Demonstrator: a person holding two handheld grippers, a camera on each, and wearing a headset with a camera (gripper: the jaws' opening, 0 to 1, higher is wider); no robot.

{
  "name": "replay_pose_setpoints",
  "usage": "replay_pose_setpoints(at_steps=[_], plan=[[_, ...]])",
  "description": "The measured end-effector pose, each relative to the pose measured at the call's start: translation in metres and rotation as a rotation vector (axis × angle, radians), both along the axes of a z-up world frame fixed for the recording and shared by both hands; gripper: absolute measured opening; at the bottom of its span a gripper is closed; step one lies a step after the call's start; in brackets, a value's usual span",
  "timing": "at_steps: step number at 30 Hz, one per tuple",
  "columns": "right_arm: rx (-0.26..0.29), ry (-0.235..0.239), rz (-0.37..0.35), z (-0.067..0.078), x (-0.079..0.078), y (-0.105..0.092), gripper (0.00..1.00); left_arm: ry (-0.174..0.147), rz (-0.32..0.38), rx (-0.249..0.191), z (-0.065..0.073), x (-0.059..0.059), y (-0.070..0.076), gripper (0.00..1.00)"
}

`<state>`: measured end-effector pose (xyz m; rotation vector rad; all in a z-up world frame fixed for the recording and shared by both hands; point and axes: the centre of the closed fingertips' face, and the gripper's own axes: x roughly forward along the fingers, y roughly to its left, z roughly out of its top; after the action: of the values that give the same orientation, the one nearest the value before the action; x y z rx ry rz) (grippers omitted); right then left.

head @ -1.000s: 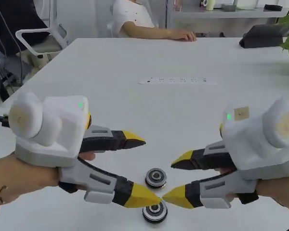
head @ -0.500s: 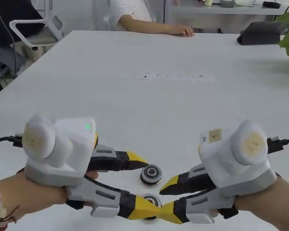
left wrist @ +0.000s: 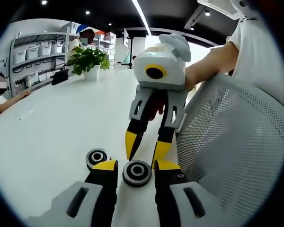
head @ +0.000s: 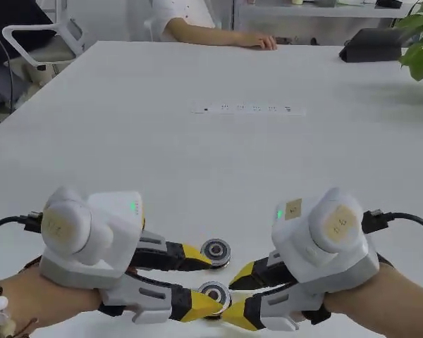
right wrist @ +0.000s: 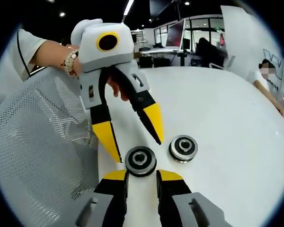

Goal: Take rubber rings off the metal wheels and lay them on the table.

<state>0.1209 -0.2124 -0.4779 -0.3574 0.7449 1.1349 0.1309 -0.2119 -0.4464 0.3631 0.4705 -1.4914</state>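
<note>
Step in hand: judged to be the opening grab on the near wheel [head: 213, 294]. Its dark rubber ring looks to be in place, and the same goes for the far wheel [head: 215, 251].
Wheel position: both lie flat on the white counter [head: 197, 162] close to its near edge, just beside each other but apart.
Left gripper [head: 208, 279]: fingers spread, gripping nothing. In the left gripper view the near wheel sits between their yellow tips; whether they touch it cannot be told.
Right gripper [head: 233, 298]: fingers likewise spread and empty, tips just short of the same wheel, facing the other gripper head-on.
Doing it well: one gripper should pinch the metal body and hold it steady. The other should catch the rubber rim alone and peel it outward. Two grips on metal would free nothing. The tips are crowded, so close one pair first.
Risk: the wheel may skid on the smooth counter if nudged before it is clamped.
Edges: the near edge lies close behind the wheels, with a mesh chair [left wrist: 227, 142] right there. A freed ring is better laid farther in.
Open room: wide bare counter ahead up to a power strip [head: 247, 109]. A person's arm [head: 225, 41] rests at the far end, well apart.
</note>
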Motion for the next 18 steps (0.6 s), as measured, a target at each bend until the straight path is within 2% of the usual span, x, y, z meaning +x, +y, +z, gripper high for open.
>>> replay_pose_setpoints(at_steps=[4, 7, 11, 18], plan=[[-0.001, -0.007, 0.007, -0.001, 0.0, 0.001, 0.19, -0.018, -0.009, 0.015, -0.004, -0.001, 0.0, 0.2], [0.001, -0.006, 0.003, -0.001, 0.0, 0.002, 0.2, -0.02, -0.014, 0.022, -0.007, -0.002, 0.0, 0.18], [0.011, 0.001, 0.0, -0.001, 0.0, 0.002, 0.19, -0.043, -0.025, 0.066, -0.015, -0.002, 0.002, 0.13], [0.01, 0.005, 0.002, -0.001, -0.001, 0.002, 0.17, -0.058, -0.028, 0.066, -0.013, -0.004, 0.004, 0.07]])
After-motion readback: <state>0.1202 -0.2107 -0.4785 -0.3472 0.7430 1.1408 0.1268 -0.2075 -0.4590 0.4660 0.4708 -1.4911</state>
